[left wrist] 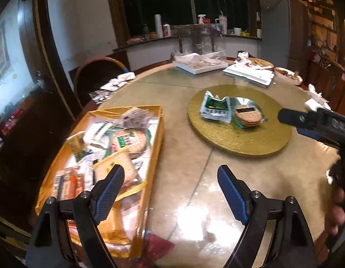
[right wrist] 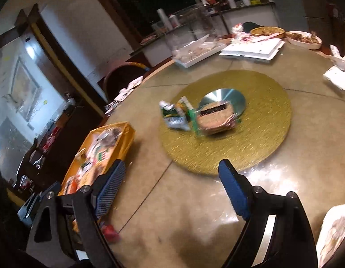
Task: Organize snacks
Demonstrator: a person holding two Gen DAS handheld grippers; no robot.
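Snack packets (left wrist: 230, 114) on gold turntable (left wrist: 257, 138) (both grippers empty)

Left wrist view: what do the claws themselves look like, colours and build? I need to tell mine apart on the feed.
The left claw has two blue, ribbed finger pads on black angular linkage arms with silver pivot bolts. The right claw shows a black rounded tip, one bolt head and blue trim.

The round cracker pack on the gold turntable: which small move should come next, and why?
Probably bring the right gripper forward to the cracker pack. Its jaws are open and empty, and two packs lie loose on the gold turntable, outside the yellow snack box.
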